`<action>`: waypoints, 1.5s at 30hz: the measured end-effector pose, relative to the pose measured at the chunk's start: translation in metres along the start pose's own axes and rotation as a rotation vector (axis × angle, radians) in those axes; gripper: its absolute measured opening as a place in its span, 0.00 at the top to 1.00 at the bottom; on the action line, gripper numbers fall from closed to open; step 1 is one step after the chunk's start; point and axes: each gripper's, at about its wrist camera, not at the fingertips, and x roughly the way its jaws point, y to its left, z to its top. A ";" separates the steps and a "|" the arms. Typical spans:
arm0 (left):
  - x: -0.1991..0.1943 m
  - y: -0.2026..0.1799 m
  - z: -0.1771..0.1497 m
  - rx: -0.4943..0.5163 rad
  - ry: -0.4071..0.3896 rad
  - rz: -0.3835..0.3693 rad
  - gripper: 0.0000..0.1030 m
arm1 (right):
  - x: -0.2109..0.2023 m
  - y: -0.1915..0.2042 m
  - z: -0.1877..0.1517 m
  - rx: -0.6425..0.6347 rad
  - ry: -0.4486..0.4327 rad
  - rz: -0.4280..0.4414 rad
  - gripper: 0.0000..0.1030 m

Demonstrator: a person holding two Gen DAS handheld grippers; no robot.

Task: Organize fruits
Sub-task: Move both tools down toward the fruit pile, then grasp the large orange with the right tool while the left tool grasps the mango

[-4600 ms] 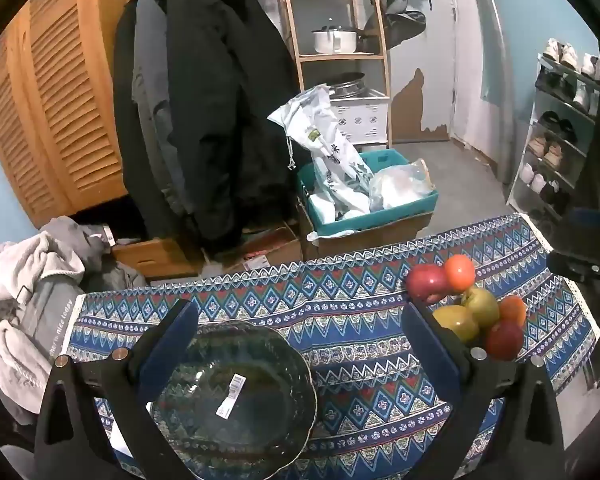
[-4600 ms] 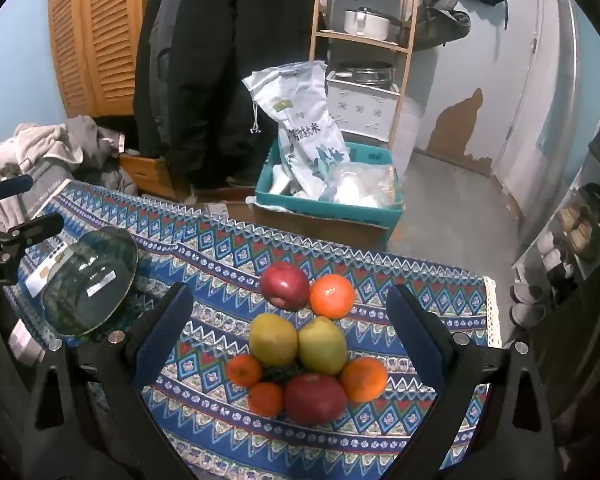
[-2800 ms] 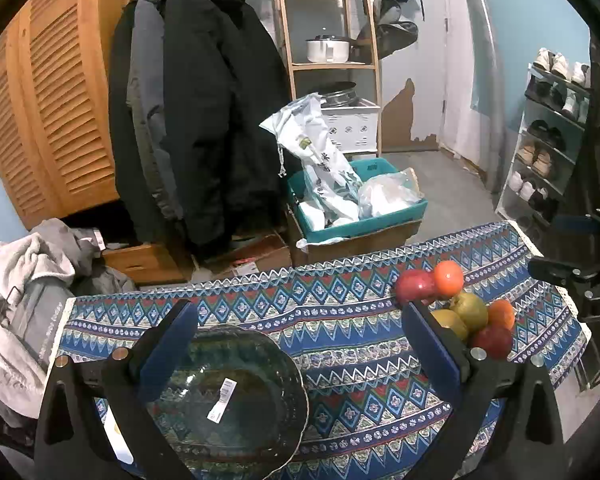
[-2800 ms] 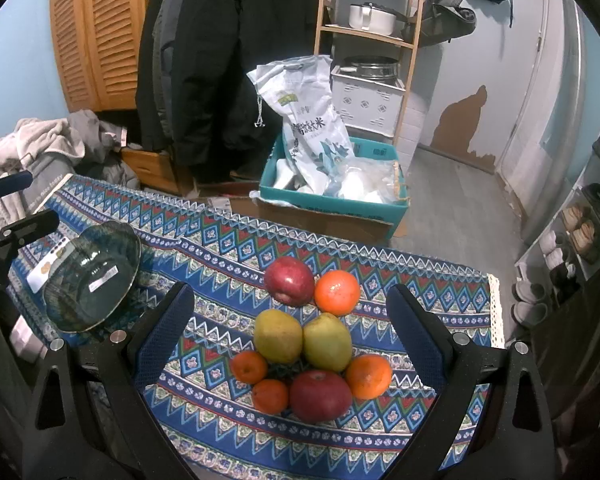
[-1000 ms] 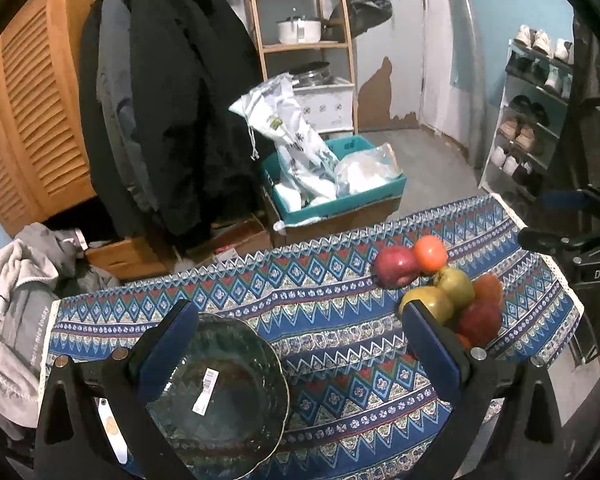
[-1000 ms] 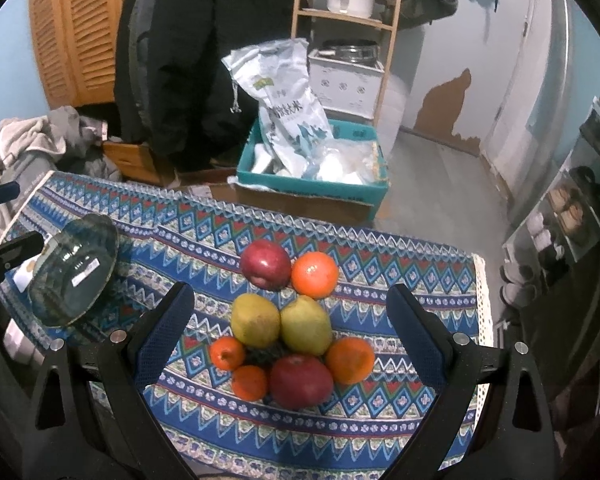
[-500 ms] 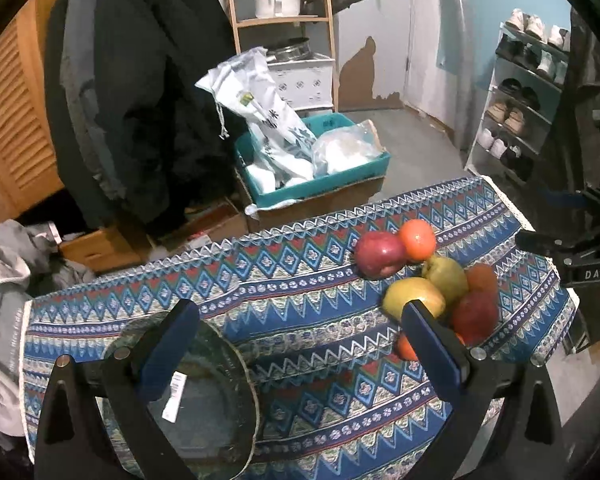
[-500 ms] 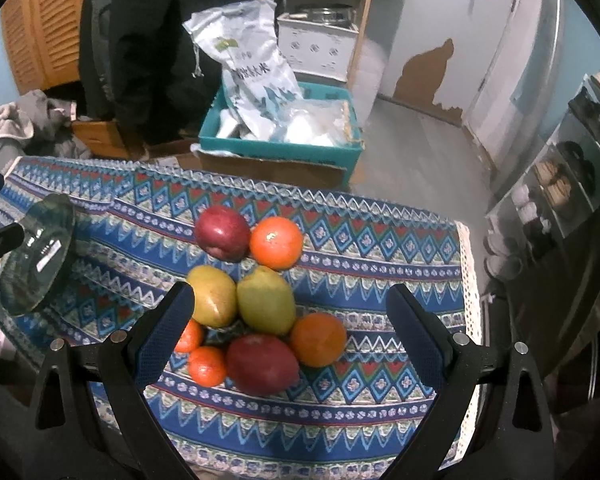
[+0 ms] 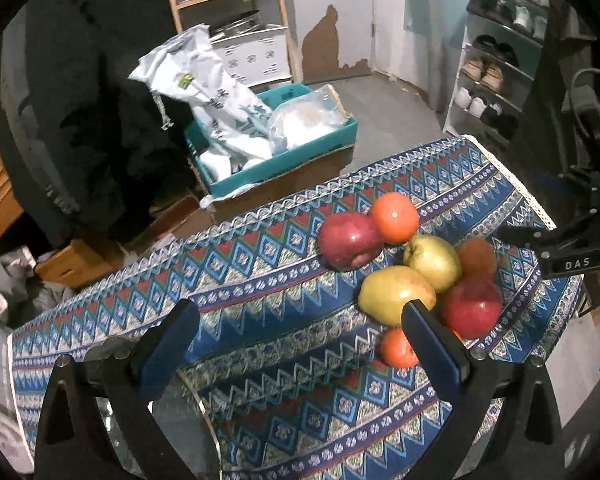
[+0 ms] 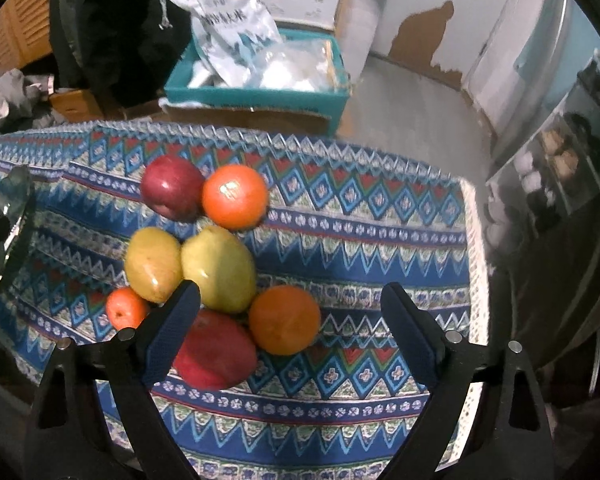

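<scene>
A pile of fruit lies on the patterned tablecloth (image 10: 380,240): a red apple (image 10: 172,188), an orange (image 10: 236,196), two yellow-green fruits (image 10: 220,270), a second red apple (image 10: 216,354), a small orange (image 10: 124,308) and a large orange (image 10: 284,320). My right gripper (image 10: 290,320) hangs just over the pile, open, its jaws closing. The large orange sits between its fingers, untouched. My left gripper (image 9: 300,340) is open and holds nothing, left of the pile (image 9: 432,258). The glass bowl (image 9: 172,432) lies under its left finger.
Behind the table a teal crate (image 9: 284,160) with white bags rests on a cardboard box. Dark coats (image 9: 92,120) hang at the back left, and a shoe rack (image 9: 496,76) stands at the right. The cloth's lace edge (image 10: 474,264) marks the table's right end.
Both grippers have come down and nearer to the fruit pile. The bowl has slid to the lower left of the left wrist view. The right jaws have narrowed a little.
</scene>
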 end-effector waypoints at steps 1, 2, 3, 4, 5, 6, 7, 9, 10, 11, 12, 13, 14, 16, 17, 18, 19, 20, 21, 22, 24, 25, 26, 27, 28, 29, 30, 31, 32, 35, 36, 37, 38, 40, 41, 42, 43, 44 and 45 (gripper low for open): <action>0.004 -0.002 0.001 0.006 -0.001 0.003 0.00 | 0.005 -0.003 -0.002 0.005 0.014 0.005 0.11; 0.009 -0.005 0.003 0.012 0.003 -0.003 0.00 | 0.011 -0.005 -0.004 0.007 0.026 0.007 0.11; 0.013 -0.007 0.004 0.015 0.011 -0.010 0.00 | 0.019 -0.008 -0.006 0.007 0.050 0.009 0.11; 0.016 -0.008 0.005 0.014 0.016 -0.015 0.00 | 0.023 -0.009 -0.008 0.006 0.065 0.010 0.11; 0.019 -0.010 0.006 0.006 0.018 -0.023 0.00 | 0.029 -0.011 -0.010 0.005 0.092 0.015 0.11; 0.022 -0.013 0.007 -0.005 0.019 -0.037 0.00 | 0.036 -0.012 -0.012 0.005 0.114 0.018 0.11; 0.025 -0.016 0.008 -0.008 0.021 -0.046 0.00 | 0.040 -0.014 -0.013 0.005 0.126 0.024 0.11; 0.034 -0.023 0.009 0.006 0.034 -0.060 0.00 | 0.047 -0.016 -0.015 0.010 0.145 0.042 0.11; 0.039 -0.028 0.009 0.025 0.042 -0.059 0.00 | 0.051 -0.017 -0.015 0.012 0.153 0.047 0.11; 0.043 -0.033 0.009 0.043 0.047 -0.055 0.00 | 0.054 -0.017 -0.015 0.014 0.159 0.050 0.11; 0.047 -0.037 0.009 0.062 0.052 -0.050 0.00 | 0.058 -0.018 -0.014 0.020 0.165 0.059 0.11; 0.051 -0.040 0.008 0.072 0.056 -0.049 0.00 | 0.061 -0.019 -0.014 0.023 0.168 0.067 0.11; 0.056 -0.043 0.007 0.075 0.061 -0.052 0.00 | 0.063 -0.019 -0.013 0.024 0.173 0.074 0.11; 0.062 -0.045 0.006 0.069 0.069 -0.064 0.00 | 0.071 -0.019 -0.013 0.025 0.186 0.083 0.13; 0.065 -0.047 0.006 0.066 0.074 -0.072 0.00 | 0.074 -0.019 -0.013 0.022 0.198 0.105 0.16; 0.068 -0.048 0.005 0.064 0.081 -0.080 0.00 | 0.078 -0.019 -0.014 0.022 0.207 0.113 0.17; 0.071 -0.050 0.005 0.065 0.087 -0.086 0.00 | 0.082 -0.020 -0.014 0.023 0.216 0.113 0.17; 0.074 -0.051 0.005 0.067 0.091 -0.088 0.00 | 0.087 -0.020 -0.015 0.025 0.226 0.113 0.18; 0.078 -0.052 0.005 0.068 0.095 -0.089 0.00 | 0.090 -0.021 -0.016 0.032 0.235 0.123 0.18; 0.080 -0.054 0.005 0.067 0.097 -0.091 0.00 | 0.093 -0.022 -0.017 0.042 0.241 0.136 0.18; 0.085 -0.055 0.005 0.057 0.104 -0.105 0.00 | 0.098 -0.023 -0.018 0.051 0.254 0.152 0.18; 0.087 -0.055 0.006 0.050 0.109 -0.116 0.00 | 0.099 -0.024 -0.019 0.057 0.253 0.152 0.18; 0.090 -0.055 0.006 0.043 0.115 -0.129 0.00 | 0.101 -0.025 -0.018 0.066 0.256 0.160 0.18; 0.092 -0.056 0.006 0.036 0.122 -0.141 0.00 | 0.104 -0.025 -0.019 0.072 0.258 0.168 0.18; 0.095 -0.057 0.006 0.030 0.129 -0.152 0.00 | 0.106 -0.026 -0.019 0.081 0.261 0.180 0.18; 0.097 -0.059 0.006 0.028 0.132 -0.158 0.00 | 0.107 -0.027 -0.020 0.089 0.267 0.189 0.19; 0.099 -0.060 0.006 0.029 0.136 -0.162 0.00 | 0.108 -0.027 -0.020 0.097 0.270 0.200 0.23; 0.101 -0.062 0.005 0.032 0.138 -0.164 0.00 | 0.108 -0.028 -0.020 0.104 0.272 0.214 0.26; 0.102 -0.063 0.005 0.033 0.141 -0.167 0.00 | 0.107 -0.027 -0.019 0.108 0.277 0.229 0.33; 0.107 -0.068 0.005 0.034 0.151 -0.184 0.00 | 0.093 -0.027 -0.015 0.109 0.272 0.212 0.38; 0.109 -0.070 0.005 0.040 0.154 -0.179 0.00 | 0.089 -0.027 -0.015 0.101 0.263 0.194 0.38; 0.112 -0.073 0.005 0.049 0.161 -0.177 0.00 | 0.086 -0.026 -0.013 0.096 0.258 0.180 0.38; 0.114 -0.074 0.004 0.055 0.168 -0.176 0.00 | 0.085 -0.025 -0.012 0.095 0.259 0.173 0.38; 0.121 -0.076 0.003 0.058 0.184 -0.164 0.00 | 0.087 -0.024 -0.012 0.108 0.269 0.187 0.38; 0.123 -0.076 0.002 0.057 0.191 -0.160 0.00 | 0.092 -0.023 -0.014 0.113 0.286 0.201 0.34; 0.127 -0.076 0.002 0.055 0.202 -0.160 0.00 | 0.097 -0.021 -0.015 0.119 0.301 0.207 0.31; 0.130 -0.075 0.001 0.046 0.210 -0.176 0.00 | 0.100 -0.022 -0.017 0.136 0.299 0.209 0.29; 0.132 -0.074 0.001 0.039 0.217 -0.181 0.00 | 0.102 -0.022 -0.019 0.148 0.301 0.213 0.29; 0.135 -0.074 0.001 0.033 0.223 -0.184 0.00 | 0.103 -0.022 -0.020 0.152 0.295 0.223 0.29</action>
